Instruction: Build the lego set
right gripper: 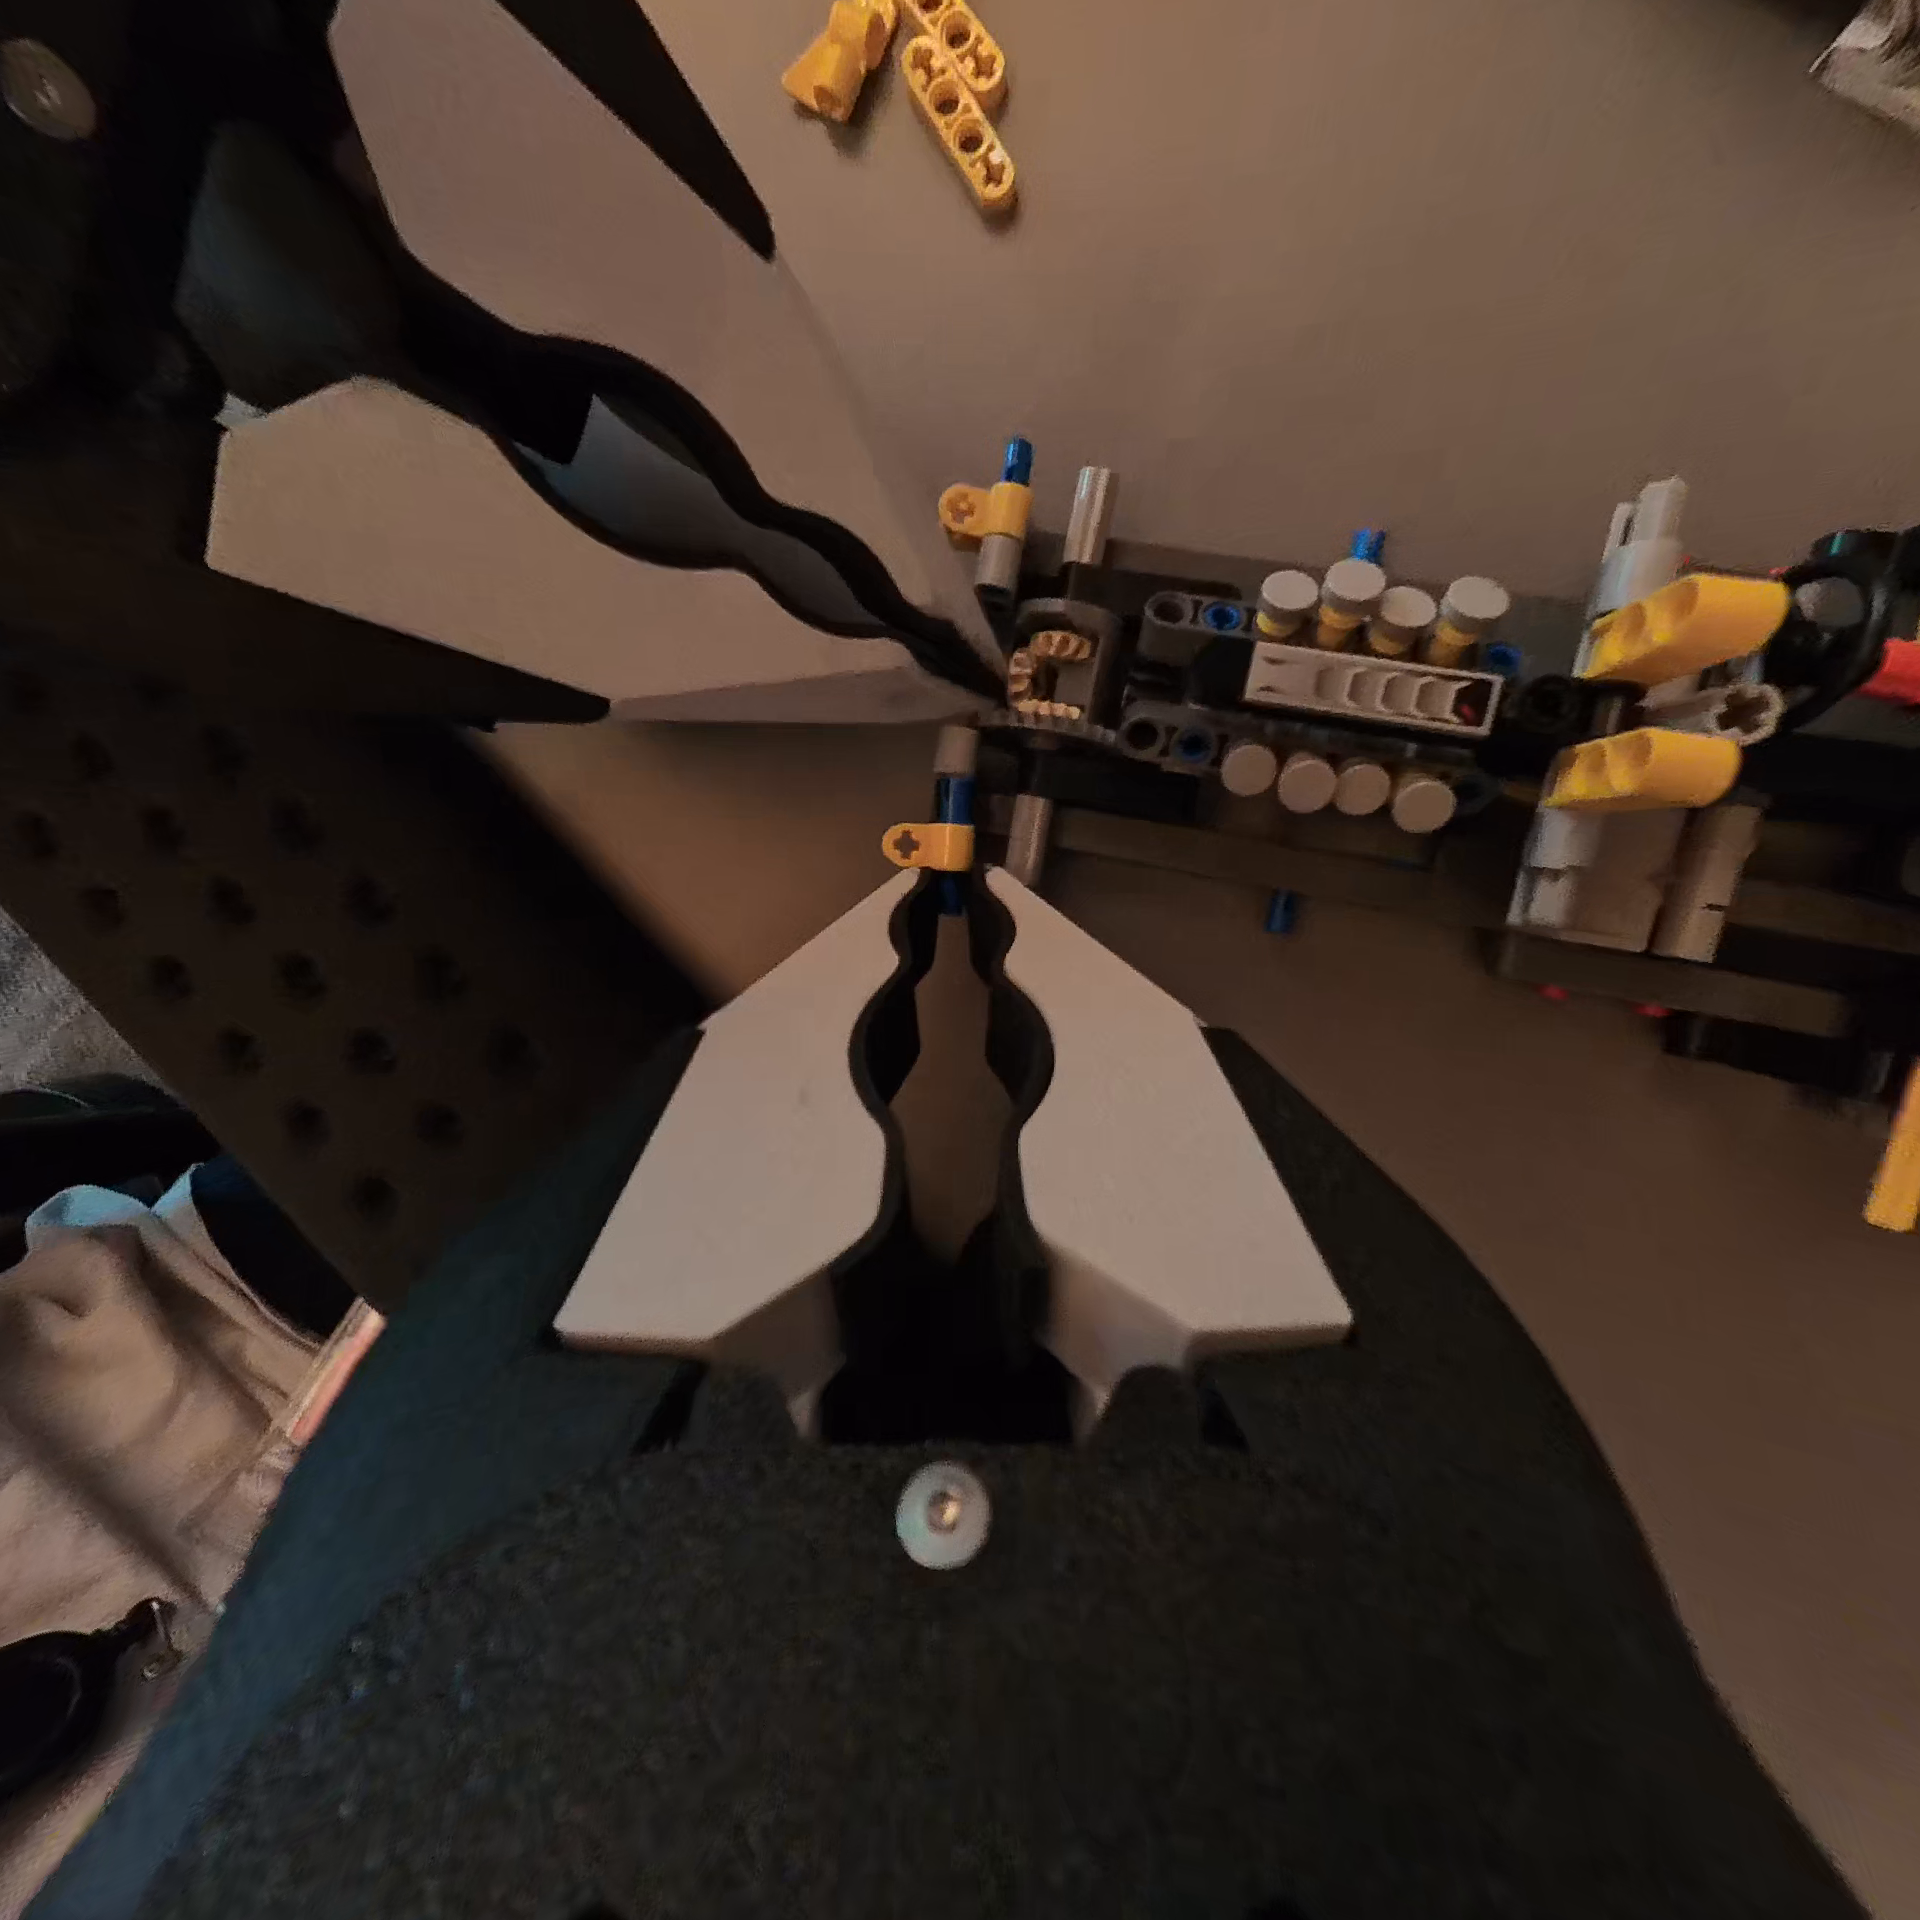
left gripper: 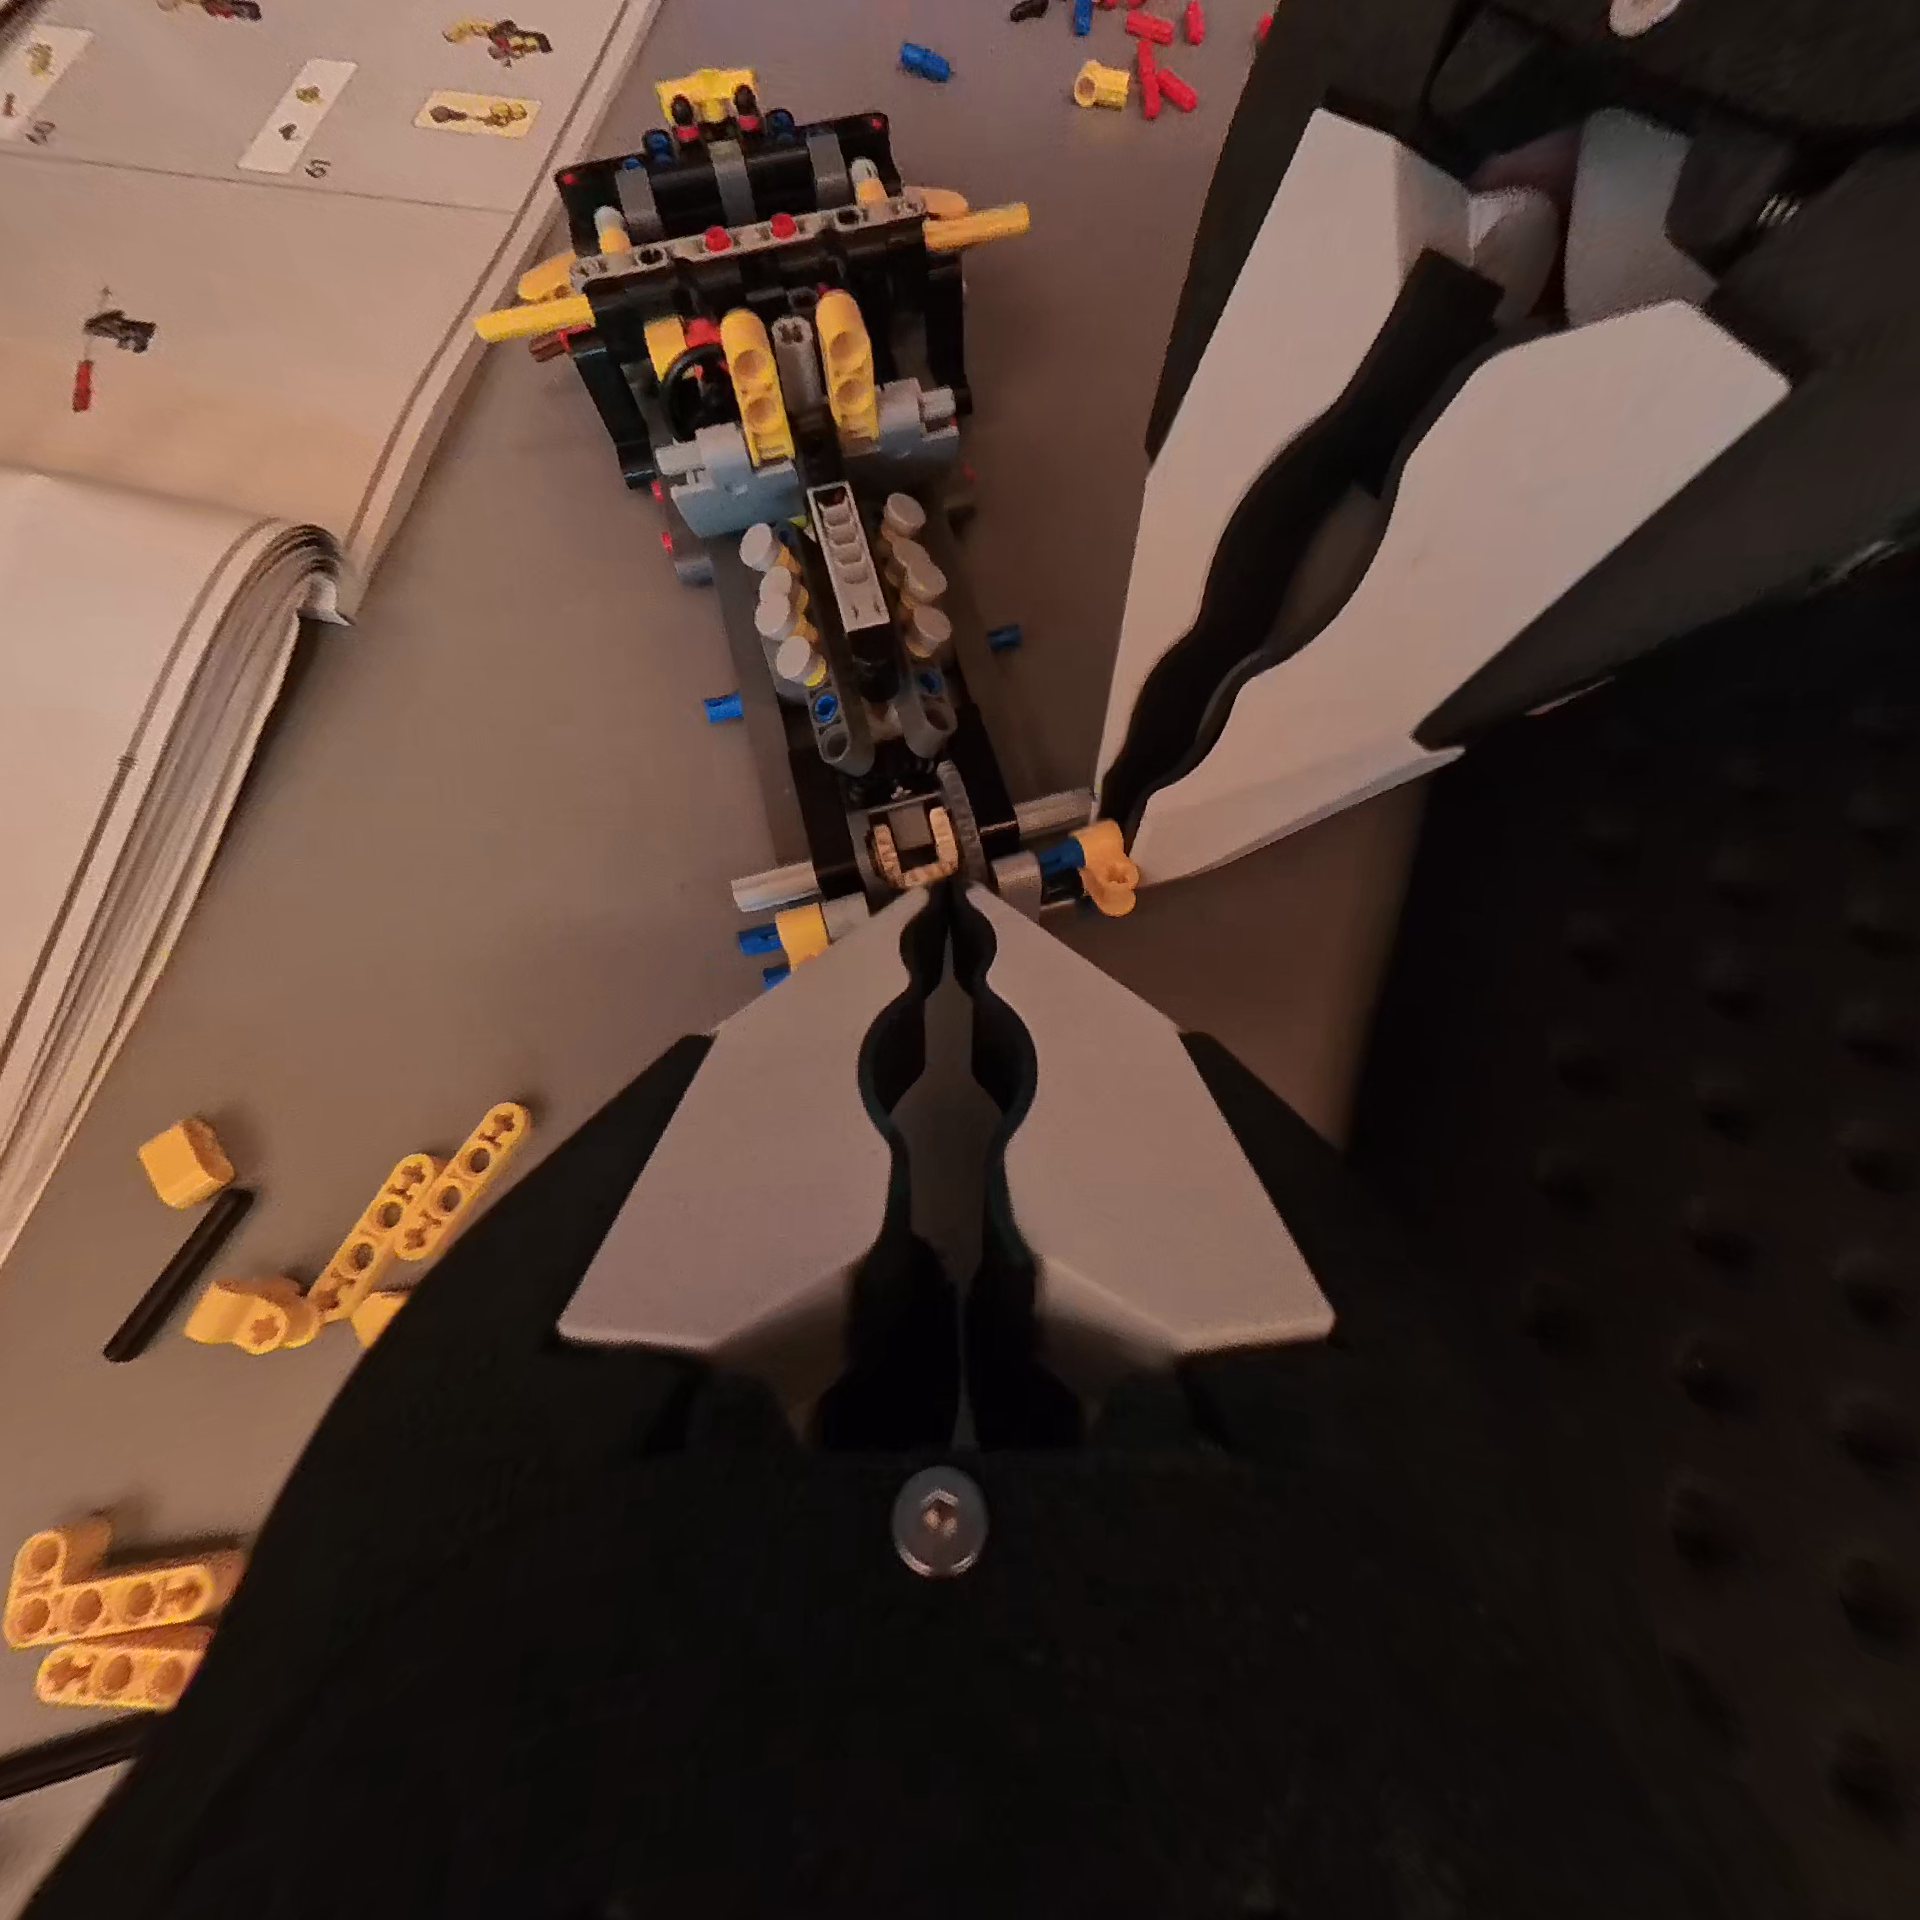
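Note:
A long black, grey and yellow lego chassis [left gripper: 831, 416] lies on the grey table; it also shows in the right wrist view [right gripper: 1351, 686]. My left gripper [left gripper: 948, 899] is shut, with its tips against the tan gear [left gripper: 914, 847] at the chassis's near end. It enters the right wrist view [right gripper: 987, 691] from the upper left. My right gripper [right gripper: 951, 883] is shut on a blue pin [right gripper: 951, 896] that carries a yellow connector [right gripper: 928, 844] on the end axle. It shows in the left wrist view [left gripper: 1117, 831] beside that connector [left gripper: 1110, 883].
An open instruction booklet [left gripper: 208, 312] lies left of the chassis. Loose yellow beams [left gripper: 416, 1216], a black axle [left gripper: 177, 1278] and L-shaped yellow beams [left gripper: 104, 1600] lie at the near left. Red and blue pins [left gripper: 1153, 62] are scattered at the far right. My two grippers' fingertips are within a few centimetres of each other.

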`<state>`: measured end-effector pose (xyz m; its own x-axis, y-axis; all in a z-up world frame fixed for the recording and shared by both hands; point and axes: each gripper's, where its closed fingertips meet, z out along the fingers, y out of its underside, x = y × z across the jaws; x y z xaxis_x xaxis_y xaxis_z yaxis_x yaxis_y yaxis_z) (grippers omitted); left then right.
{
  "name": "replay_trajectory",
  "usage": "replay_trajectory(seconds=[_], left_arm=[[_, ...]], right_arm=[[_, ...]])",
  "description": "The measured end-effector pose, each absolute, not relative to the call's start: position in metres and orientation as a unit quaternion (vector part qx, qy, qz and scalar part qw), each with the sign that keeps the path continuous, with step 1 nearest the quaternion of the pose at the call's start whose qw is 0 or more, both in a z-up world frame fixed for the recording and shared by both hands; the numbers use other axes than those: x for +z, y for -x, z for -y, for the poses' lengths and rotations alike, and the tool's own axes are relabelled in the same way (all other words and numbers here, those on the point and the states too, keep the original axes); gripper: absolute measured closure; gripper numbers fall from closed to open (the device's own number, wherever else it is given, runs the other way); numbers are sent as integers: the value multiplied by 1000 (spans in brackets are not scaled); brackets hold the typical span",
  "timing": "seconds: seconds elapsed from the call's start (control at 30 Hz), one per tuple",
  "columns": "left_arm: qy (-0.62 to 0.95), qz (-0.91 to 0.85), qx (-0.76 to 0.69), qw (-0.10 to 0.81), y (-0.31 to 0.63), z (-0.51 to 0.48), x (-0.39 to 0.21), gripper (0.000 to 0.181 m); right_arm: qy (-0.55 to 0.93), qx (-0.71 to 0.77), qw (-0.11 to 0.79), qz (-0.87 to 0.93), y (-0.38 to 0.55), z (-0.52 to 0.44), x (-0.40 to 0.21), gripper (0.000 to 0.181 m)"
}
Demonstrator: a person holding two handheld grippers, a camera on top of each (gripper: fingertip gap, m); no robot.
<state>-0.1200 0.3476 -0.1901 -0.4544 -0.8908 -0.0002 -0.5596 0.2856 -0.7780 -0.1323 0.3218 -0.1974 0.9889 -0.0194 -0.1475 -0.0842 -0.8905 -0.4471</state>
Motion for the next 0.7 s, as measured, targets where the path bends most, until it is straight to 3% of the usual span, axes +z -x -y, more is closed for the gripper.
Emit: replay_trajectory(seconds=[0.7], left_arm=[[476,-762,-374,232,106,-344,-183,180]], right_arm=[[976,39,209,-38,124,-319,-199,177]])
